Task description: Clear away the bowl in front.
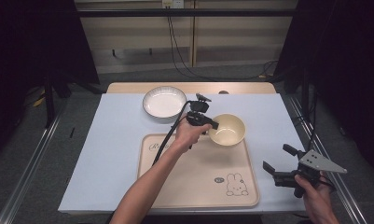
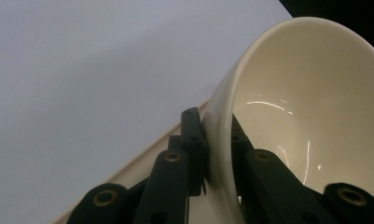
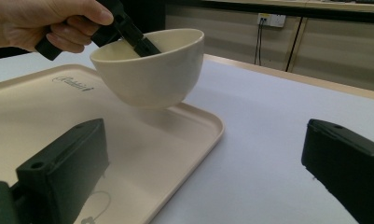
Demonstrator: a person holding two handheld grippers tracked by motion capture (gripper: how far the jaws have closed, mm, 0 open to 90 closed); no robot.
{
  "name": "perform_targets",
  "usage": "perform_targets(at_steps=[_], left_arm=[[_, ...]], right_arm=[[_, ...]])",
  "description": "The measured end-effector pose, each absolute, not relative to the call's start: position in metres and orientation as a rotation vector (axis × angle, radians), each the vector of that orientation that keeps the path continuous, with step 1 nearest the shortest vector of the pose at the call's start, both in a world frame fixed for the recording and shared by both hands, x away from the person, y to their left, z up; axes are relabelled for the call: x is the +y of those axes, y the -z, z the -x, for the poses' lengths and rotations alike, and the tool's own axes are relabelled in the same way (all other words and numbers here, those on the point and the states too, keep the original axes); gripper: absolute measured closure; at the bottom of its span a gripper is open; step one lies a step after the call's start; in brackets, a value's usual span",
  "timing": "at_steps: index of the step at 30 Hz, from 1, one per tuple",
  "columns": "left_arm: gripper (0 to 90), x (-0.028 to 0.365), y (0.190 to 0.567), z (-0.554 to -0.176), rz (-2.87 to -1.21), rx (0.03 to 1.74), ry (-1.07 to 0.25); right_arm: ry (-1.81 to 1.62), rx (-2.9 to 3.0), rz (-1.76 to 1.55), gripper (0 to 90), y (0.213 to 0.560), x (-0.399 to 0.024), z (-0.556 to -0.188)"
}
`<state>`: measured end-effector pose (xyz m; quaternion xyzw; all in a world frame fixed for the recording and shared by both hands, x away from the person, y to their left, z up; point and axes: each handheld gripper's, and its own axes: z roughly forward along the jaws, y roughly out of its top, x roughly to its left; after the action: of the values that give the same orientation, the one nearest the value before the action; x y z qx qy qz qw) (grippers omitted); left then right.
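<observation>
A cream bowl (image 1: 227, 129) hangs just above the far right corner of the beige tray (image 1: 189, 182). My left gripper (image 1: 212, 125) is shut on its near-left rim. In the left gripper view the jaws pinch the bowl (image 2: 306, 116) wall, one inside and one outside, at my left gripper (image 2: 217, 135). The right gripper view shows the bowl (image 3: 147, 74) lifted clear of the tray (image 3: 35, 121), with the left gripper (image 3: 140, 44) in a hand. My right gripper (image 1: 275, 156) is open and empty, right of the tray, its jaws wide apart (image 3: 203, 154).
A white plate (image 1: 164, 102) with a dark rim sits at the far middle of the white tabletop (image 1: 110, 149). The tray bears a rabbit drawing (image 1: 235, 184) near its front right corner. Dark curtains and cables lie beyond the table.
</observation>
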<state>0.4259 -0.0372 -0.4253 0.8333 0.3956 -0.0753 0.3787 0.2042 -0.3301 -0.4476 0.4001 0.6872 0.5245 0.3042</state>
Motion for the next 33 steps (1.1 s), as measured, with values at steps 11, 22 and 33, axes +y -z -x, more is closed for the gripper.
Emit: perform_targets(at_steps=[11,22,33], left_arm=[[83.5,-0.058,0.446,-0.427,-2.189,1.0,0.184],[83.2,-0.063,0.455,-0.426,-2.204,1.015,0.183],[82.7,-0.063,0.457,-0.427,-2.175,1.035,0.187]], right_arm=[[-1.391,1.822,-1.063,0.3,0.448,-0.33,-0.205],[-1.392,1.827,-1.058,0.3,0.448,-0.33,-0.205],[-1.394,1.825,-1.053,0.7,0.448,-0.33,-0.205]])
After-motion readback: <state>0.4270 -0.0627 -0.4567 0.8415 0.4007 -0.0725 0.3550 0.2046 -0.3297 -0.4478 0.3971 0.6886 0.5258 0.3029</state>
